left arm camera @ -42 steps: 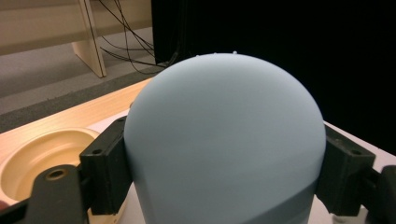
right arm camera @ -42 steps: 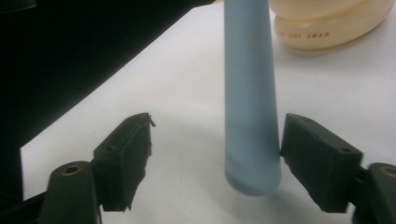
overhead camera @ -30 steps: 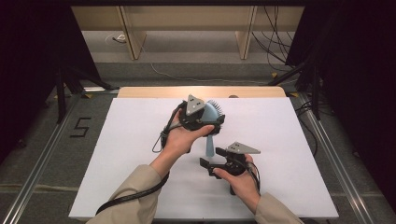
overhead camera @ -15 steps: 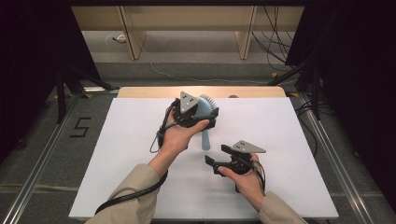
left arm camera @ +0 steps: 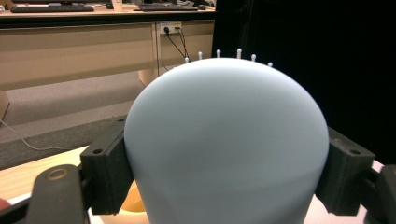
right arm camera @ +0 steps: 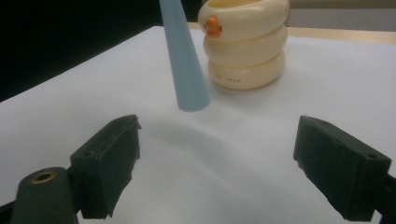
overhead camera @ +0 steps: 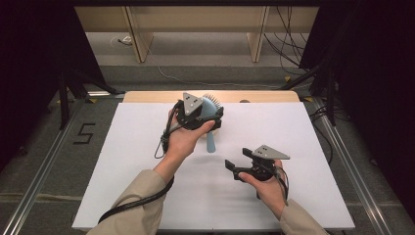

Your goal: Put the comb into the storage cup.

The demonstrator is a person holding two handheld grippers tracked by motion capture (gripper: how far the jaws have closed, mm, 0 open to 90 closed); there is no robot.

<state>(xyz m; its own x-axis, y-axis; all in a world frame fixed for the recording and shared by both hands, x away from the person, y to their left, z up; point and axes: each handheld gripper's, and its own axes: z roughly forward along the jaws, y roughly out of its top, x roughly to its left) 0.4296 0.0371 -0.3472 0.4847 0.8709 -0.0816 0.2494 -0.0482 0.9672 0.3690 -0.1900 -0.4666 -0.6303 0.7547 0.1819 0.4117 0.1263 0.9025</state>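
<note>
Blue hairbrush (overhead camera: pixel 211 128) hung clamped by its head in the left gripper (left arm camera: pixel 224 154); the right gripper (right arm camera: pixel 219 163), jaws parted and empty, should approach its handle squarely.

A cream ringed duck-faced cup (right arm camera: pixel 245 44) stood at the upper middle of the right gripper view on the white table (overhead camera: pixel 147 147).

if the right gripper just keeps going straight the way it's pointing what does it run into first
Most likely the hairbrush handle, which hangs just ahead of the right gripper and slightly left of center between its open fingers. Behind it stands the cream ringed holder. Depth is hard to judge.
</note>
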